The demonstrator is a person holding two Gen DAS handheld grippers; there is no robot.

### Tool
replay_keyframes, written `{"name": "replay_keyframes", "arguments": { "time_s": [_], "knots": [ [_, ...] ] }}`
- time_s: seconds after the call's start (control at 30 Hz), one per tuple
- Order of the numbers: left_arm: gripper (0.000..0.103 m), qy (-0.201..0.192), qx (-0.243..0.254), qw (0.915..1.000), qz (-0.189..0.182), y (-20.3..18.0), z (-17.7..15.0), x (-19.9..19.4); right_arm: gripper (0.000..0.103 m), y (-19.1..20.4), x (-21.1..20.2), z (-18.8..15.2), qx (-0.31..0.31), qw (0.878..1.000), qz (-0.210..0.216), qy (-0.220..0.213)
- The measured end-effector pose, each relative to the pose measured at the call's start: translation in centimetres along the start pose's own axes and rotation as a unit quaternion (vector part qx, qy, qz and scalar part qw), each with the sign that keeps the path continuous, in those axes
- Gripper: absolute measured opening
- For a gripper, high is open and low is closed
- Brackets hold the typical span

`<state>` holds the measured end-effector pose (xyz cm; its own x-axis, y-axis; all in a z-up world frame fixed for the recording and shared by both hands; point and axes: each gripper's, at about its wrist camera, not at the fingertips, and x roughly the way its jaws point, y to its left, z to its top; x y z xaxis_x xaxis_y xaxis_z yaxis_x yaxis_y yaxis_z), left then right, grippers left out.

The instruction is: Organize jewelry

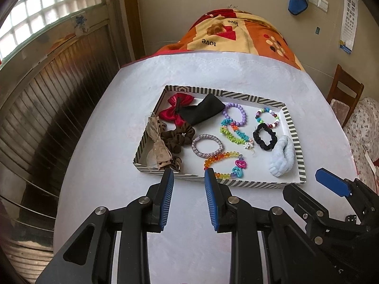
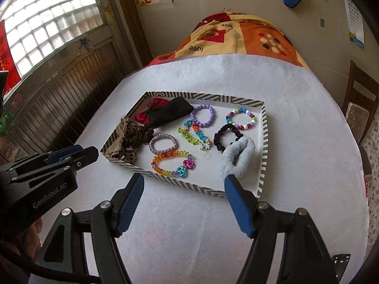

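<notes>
Both hand-held grippers, left [image 1: 189, 174] and right [image 2: 183, 179], open and empty (right wider), just before the striped tray [image 1: 296, 139] of jewelry.

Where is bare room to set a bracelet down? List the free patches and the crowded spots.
Free: the white table cover on every side of the striped tray, and the tray floor along its far rim, beyond the multicolour bead bracelet. Crowded: the tray's left end, where bows and the brown scrunchie overlap.
</notes>
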<state>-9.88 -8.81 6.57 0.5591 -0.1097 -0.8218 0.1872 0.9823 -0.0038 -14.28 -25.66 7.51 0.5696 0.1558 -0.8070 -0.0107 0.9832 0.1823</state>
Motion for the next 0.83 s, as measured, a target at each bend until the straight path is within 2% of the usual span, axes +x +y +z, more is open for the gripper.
{"name": "replay_keyframes", "arguments": {
  "time_s": [0.83],
  "knots": [
    [0.005,0.005,0.007,1.0000,-0.001,0.05,0.13,0.90,0.075,0.12,0.98,0.18,0.000,1.000,0.003,0.008]
  ]
}}
